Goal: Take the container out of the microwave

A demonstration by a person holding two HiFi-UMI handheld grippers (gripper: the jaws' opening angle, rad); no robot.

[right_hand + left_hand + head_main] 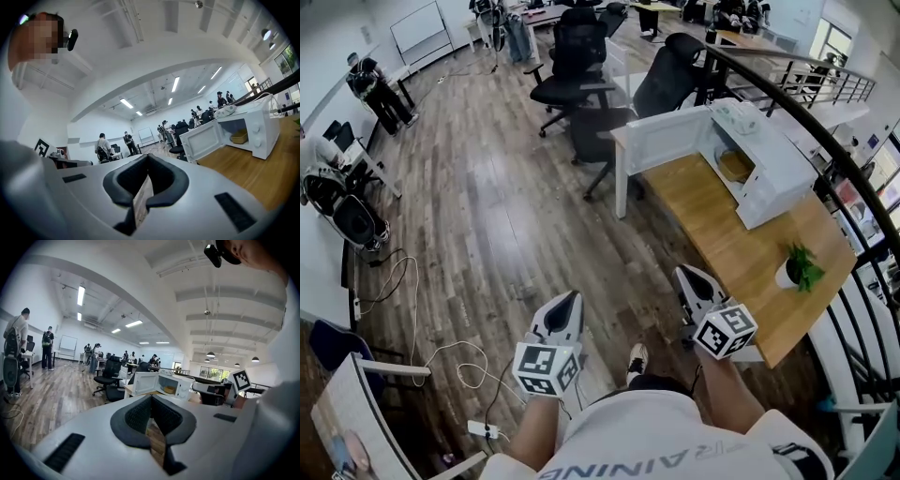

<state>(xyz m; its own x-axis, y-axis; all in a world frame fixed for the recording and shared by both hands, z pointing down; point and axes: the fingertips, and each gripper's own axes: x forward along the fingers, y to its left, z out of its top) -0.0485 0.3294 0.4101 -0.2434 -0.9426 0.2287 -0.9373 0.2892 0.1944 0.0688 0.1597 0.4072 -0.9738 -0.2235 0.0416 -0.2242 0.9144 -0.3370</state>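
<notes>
Left gripper (571, 300): jaws pressed together with nothing between them. It is held low over the wood floor, pointing toward 12 o'clock, well apart from the table (727, 253).
Microwave door (662, 141): swung fully open, jutting past the table's far end at about 1 o'clock from the grippers. It stands in the likely path, so a wide reach could knock it or shift the oven.
Right gripper (687, 275): jaws likewise closed and empty, near the table's near corner.
Container (735, 166): tan and shallow, sitting inside the open cavity at about 1 o'clock from the right gripper, well apart from both grippers and not yet touched.
Microwave (773, 183): white, at the table's far end. Its cavity looks low and tight, so an angled entry could catch the frame.
Potted plant (797, 267): at 3 o'clock from the right gripper, close to the table's edge. An arm sweeping past could topple it.
Main risk: shut jaws reaching the cavity would shove the container deeper, and a grip on one rim only might tilt it on the way out. Its contents cannot be made out.
</notes>
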